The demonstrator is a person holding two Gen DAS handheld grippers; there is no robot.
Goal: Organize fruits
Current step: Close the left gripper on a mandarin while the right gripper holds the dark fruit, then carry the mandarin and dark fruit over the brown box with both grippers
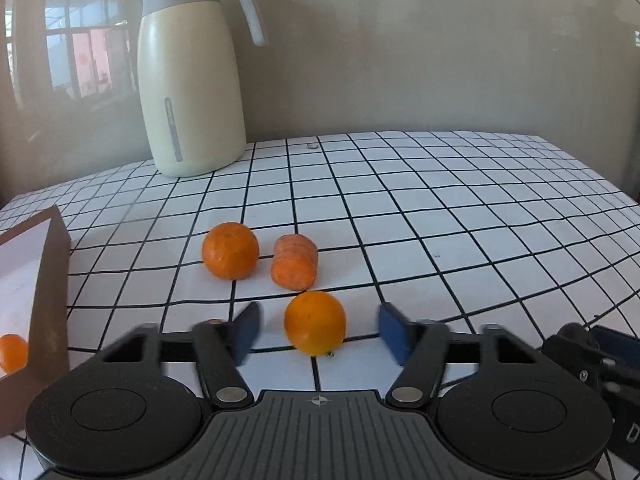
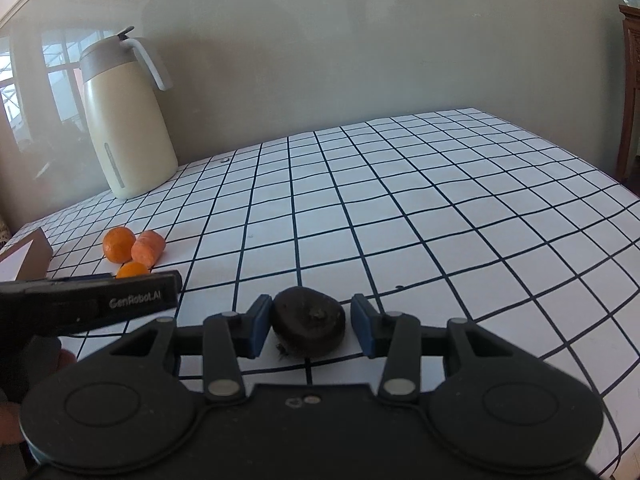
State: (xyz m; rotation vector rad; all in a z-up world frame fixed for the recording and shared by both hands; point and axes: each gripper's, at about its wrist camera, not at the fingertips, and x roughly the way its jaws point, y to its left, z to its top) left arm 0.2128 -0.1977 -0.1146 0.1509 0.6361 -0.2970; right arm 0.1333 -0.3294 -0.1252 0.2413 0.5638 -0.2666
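Note:
A smooth orange [image 1: 315, 322] rests on the checked tablecloth between the blue pads of my left gripper [image 1: 320, 332]. Cloth shows on both sides of it, so the gripper is open. Just beyond lie a rougher mandarin [image 1: 230, 250] and a carrot stub [image 1: 295, 263], side by side. In the right wrist view a dark, wrinkled fruit [image 2: 308, 322] sits between the pads of my right gripper [image 2: 311, 328]. The left pad is against it, and a thin gap shows at the right pad. Another small orange [image 1: 12, 352] lies inside a cardboard box [image 1: 50, 300] at the far left.
A tall cream thermos jug [image 1: 192, 80] stands at the back left by the wall. The grid cloth [image 2: 440, 220] stretches away to the right. My left gripper's body [image 2: 100, 300] crosses the right wrist view's left side. A wooden chair [image 2: 630, 100] stands at the far right.

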